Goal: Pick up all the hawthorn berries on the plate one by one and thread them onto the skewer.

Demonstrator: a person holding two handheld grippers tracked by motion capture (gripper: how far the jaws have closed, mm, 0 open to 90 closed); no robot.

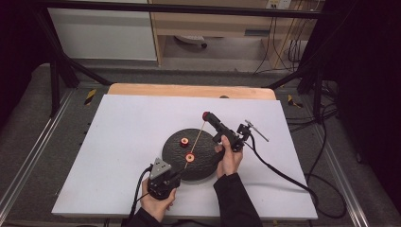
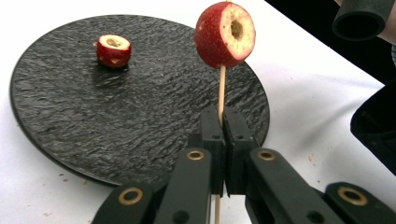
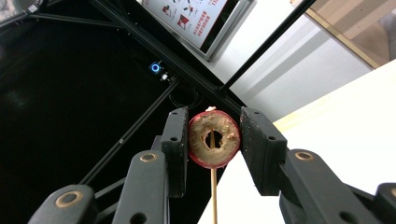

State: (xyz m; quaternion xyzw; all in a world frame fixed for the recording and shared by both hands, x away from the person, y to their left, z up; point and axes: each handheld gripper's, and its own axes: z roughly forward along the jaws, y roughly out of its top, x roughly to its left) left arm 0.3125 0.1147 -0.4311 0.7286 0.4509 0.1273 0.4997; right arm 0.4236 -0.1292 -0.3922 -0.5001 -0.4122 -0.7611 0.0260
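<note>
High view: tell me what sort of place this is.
Probably a lab recording rig: a white board inside a black metal frame, cables trailing across carpet, and a shelving unit behind.

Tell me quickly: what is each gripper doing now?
Left gripper: closed on the wooden skewer.
Right gripper: closed on a cored red fruit at the skewer's tip.
</note>
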